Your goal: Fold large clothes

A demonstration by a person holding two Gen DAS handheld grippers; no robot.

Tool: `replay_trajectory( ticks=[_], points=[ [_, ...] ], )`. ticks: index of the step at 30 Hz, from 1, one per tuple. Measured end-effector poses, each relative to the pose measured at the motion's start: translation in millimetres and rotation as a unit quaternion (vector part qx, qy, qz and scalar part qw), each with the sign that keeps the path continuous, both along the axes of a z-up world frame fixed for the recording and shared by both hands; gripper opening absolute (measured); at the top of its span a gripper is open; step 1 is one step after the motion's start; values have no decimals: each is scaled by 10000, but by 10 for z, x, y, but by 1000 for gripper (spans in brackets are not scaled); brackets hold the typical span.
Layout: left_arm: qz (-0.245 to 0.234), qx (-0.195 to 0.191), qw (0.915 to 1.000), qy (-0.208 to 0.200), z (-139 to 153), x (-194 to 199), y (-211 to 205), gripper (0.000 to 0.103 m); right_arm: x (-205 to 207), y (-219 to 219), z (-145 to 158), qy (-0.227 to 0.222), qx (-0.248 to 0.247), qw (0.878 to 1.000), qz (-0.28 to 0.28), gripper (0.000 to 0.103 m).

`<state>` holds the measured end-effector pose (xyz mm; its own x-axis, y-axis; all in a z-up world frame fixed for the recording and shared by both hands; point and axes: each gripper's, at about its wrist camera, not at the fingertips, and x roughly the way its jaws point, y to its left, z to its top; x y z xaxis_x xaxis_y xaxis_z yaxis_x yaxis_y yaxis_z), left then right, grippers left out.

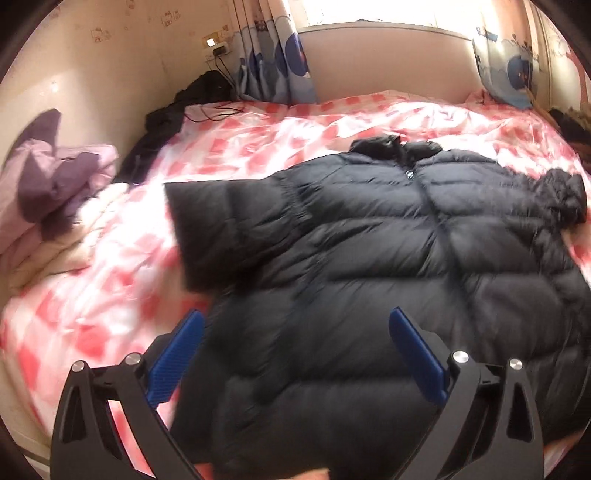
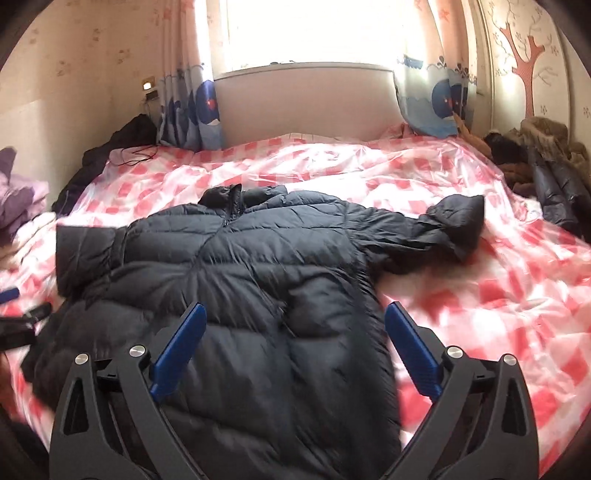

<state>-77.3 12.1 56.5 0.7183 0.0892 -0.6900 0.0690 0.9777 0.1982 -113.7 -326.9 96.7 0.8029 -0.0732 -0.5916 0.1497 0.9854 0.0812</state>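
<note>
A black puffer jacket lies spread front-up on the bed's pink-checked cover, collar toward the window. The right gripper hovers above its hem, jaws wide, gripping nothing.

A black quilted puffer jacket lies spread flat, front side up, on the bed with its pink-and-white checked cover. Its collar points toward the window end and the front is closed down the middle. One sleeve stretches out sideways, crumpled at the cuff; the other sleeve is folded in beside the body.
</note>
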Motion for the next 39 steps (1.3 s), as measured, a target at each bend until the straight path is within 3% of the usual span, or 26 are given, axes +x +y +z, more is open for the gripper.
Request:
replay_trajectory(
  ticks=[9,13,32,39],
  points=[
    [-143,-178,9996,-156,-144,315,-219,96,409,54,-316,-168,137,9994,-273,94],
    [-262,-355,9990,48,-265,313,-214,96,399,89,-341,-191,70,9996,-195,96],
    [-424,-285,9985,192,-443,281,-322,96,451,187,-499,179,111,9998,-6,96],
    [-431,-661,9965,291,-503,326,-277,96,479,157,-536,405,379,9984,77,96]
  ],
)
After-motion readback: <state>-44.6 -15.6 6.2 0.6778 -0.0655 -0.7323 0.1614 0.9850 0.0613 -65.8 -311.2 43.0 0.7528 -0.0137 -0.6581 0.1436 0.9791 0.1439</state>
